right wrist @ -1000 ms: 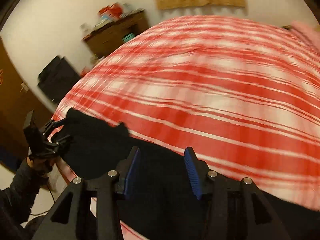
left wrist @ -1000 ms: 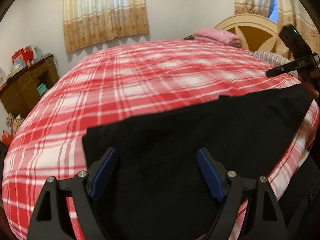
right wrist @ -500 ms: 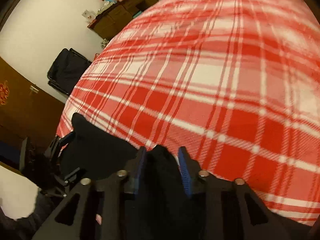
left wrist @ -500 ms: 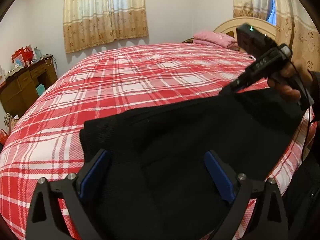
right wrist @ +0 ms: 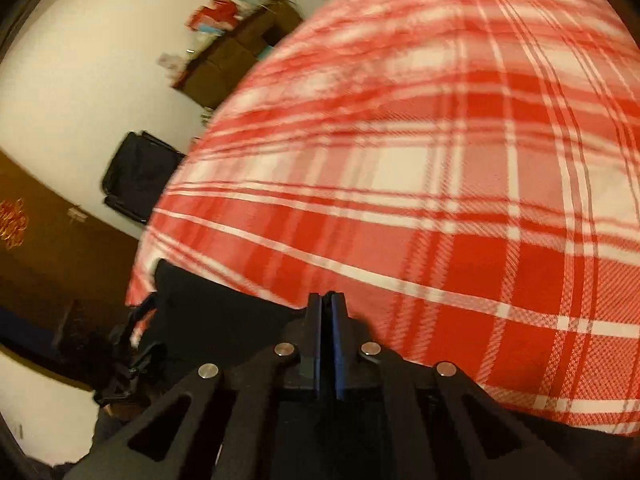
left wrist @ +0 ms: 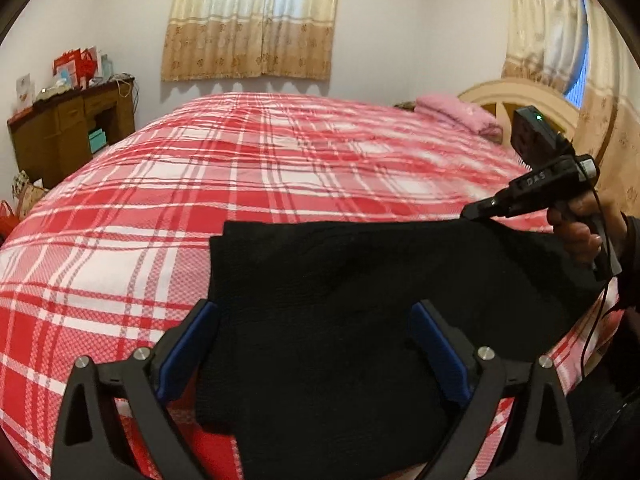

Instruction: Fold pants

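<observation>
Pants (left wrist: pixel 360 304) corner now pinched, right gripper (right wrist: pixel 329 300) newly closed

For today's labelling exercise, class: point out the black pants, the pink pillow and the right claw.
black pants (left wrist: pixel 340 280), left wrist view, middle of the flat cloth.
pink pillow (left wrist: pixel 456 114), left wrist view, its top surface near the headboard.
right claw (left wrist: pixel 472 212), left wrist view, its tip at the cloth's edge.
</observation>
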`<action>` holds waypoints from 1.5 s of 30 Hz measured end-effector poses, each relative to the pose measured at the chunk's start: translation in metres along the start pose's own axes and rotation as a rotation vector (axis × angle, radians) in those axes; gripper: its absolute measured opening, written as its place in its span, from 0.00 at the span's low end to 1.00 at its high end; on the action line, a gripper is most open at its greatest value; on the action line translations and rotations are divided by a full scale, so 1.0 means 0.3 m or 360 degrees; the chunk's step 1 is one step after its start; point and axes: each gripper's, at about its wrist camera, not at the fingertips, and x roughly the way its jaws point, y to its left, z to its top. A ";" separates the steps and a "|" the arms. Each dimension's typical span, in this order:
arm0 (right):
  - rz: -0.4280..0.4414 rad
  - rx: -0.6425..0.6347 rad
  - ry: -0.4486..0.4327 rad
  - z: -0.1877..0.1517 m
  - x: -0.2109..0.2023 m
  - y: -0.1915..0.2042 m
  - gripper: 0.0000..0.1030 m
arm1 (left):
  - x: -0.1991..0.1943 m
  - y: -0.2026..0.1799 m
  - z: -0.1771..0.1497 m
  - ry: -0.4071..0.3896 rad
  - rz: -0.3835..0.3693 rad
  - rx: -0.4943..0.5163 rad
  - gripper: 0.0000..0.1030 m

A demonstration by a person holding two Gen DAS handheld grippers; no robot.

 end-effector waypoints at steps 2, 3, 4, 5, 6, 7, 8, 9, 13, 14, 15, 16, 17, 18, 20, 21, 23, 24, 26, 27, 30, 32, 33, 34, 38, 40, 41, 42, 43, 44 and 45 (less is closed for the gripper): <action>-0.0036 -0.0052 0.0001 -0.018 0.007 0.005 0.05 | 0.010 -0.013 0.002 0.0032 0.0036 0.0029 0.97; -0.0036 -0.0059 -0.0024 -0.024 -0.003 0.009 0.07 | 0.012 -0.017 0.002 0.0044 0.0049 0.0038 0.97; -0.0036 -0.0049 -0.0043 -0.031 -0.020 0.010 0.11 | 0.015 -0.019 0.003 0.0058 0.0064 0.0047 0.97; -0.0078 -0.0064 -0.0057 -0.041 -0.043 0.018 0.26 | 0.017 -0.022 0.005 0.0073 0.0077 0.0059 0.97; -0.0110 -0.0115 -0.0076 -0.058 -0.071 0.036 0.36 | 0.015 -0.021 0.005 0.0083 0.0089 0.0070 0.97; -0.0119 -0.0165 -0.0107 -0.076 -0.099 0.053 0.46 | 0.014 -0.022 0.007 0.0096 0.0120 0.0094 0.97; -0.0128 -0.0230 -0.0143 -0.100 -0.133 0.078 0.46 | 0.010 -0.016 0.003 0.0101 0.0141 0.0104 0.97; -0.0113 -0.0284 -0.0152 -0.126 -0.158 0.102 0.46 | 0.012 -0.007 -0.002 0.0116 0.0157 0.0104 0.97; -0.0070 -0.0348 -0.0112 -0.209 -0.168 0.165 0.46 | 0.033 0.029 0.004 0.0177 0.0185 0.0048 0.97; -0.0076 -0.0361 -0.0081 -0.230 -0.148 0.182 0.46 | 0.034 0.027 0.004 0.0182 0.0195 0.0058 0.97; -0.0093 -0.0382 -0.0053 -0.250 -0.124 0.198 0.46 | 0.037 0.026 0.002 0.0188 0.0205 0.0068 0.97; -0.0112 -0.0401 -0.0040 -0.265 -0.109 0.207 0.46 | 0.037 0.022 -0.001 0.0189 0.0209 0.0072 0.97; -0.0150 -0.0426 -0.0037 -0.283 -0.089 0.217 0.46 | 0.035 0.022 -0.002 0.0190 0.0216 0.0071 0.97; -0.0183 -0.0445 -0.0033 -0.300 -0.078 0.222 0.46 | 0.035 0.022 0.000 0.0190 0.0219 0.0070 0.97; -0.0225 -0.0443 -0.0022 -0.324 -0.052 0.218 0.46 | 0.032 0.024 -0.001 0.0191 0.0227 0.0063 0.97; -0.0235 -0.0455 -0.0043 -0.330 -0.049 0.220 0.46 | 0.027 0.024 -0.001 0.0192 0.0245 0.0059 0.97; -0.0249 -0.0474 -0.0059 -0.339 -0.053 0.219 0.46 | 0.011 0.022 0.005 0.0190 0.0295 0.0039 0.97; -0.0248 -0.0467 -0.0062 -0.341 -0.054 0.218 0.46 | -0.009 0.022 0.010 0.0167 0.0318 0.0015 0.97; -0.0249 -0.0457 -0.0065 -0.344 -0.053 0.214 0.47 | -0.046 0.020 0.021 0.0111 0.0324 -0.0005 0.97; -0.0261 -0.0462 -0.0065 -0.347 -0.053 0.219 0.47 | -0.068 0.016 0.028 0.0075 0.0335 -0.0008 0.97; -0.0306 -0.0493 -0.0062 -0.358 -0.058 0.236 0.47 | -0.092 0.009 0.040 0.0041 0.0347 -0.0011 0.99; -0.0326 -0.0509 -0.0058 -0.372 -0.062 0.248 0.47 | -0.089 0.005 0.043 0.0046 0.0330 -0.0016 0.99; -0.0325 -0.0514 -0.0053 -0.378 -0.063 0.250 0.47 | -0.084 0.001 0.042 0.0050 0.0331 -0.0014 0.99; -0.0324 -0.0515 -0.0051 -0.384 -0.065 0.250 0.47 | -0.077 -0.002 0.042 0.0056 0.0334 -0.0013 0.99; -0.0320 -0.0506 -0.0056 -0.414 -0.077 0.230 0.47 | -0.031 -0.003 0.020 0.0106 0.0356 -0.0022 0.99; -0.0320 -0.0512 -0.0064 -0.424 -0.079 0.227 0.47 | 0.005 0.013 0.000 0.0191 0.0442 -0.0034 0.99; -0.0325 -0.0520 -0.0070 -0.431 -0.080 0.228 0.47 | 0.017 0.023 -0.013 0.0226 0.0468 -0.0047 1.00; -0.0330 -0.0525 -0.0074 -0.436 -0.080 0.229 0.47 | 0.018 0.033 -0.022 0.0206 0.0456 -0.0059 1.00; -0.0335 -0.0530 -0.0081 -0.441 -0.080 0.231 0.47 | 0.012 0.034 -0.024 0.0185 0.0454 -0.0057 1.00; -0.0339 -0.0531 -0.0087 -0.446 -0.081 0.231 0.47 | 0.011 0.035 -0.024 0.0194 0.0456 -0.0056 1.00; -0.0341 -0.0528 -0.0091 -0.449 -0.081 0.232 0.47 | 0.008 0.033 -0.023 0.0195 0.0458 -0.0052 1.00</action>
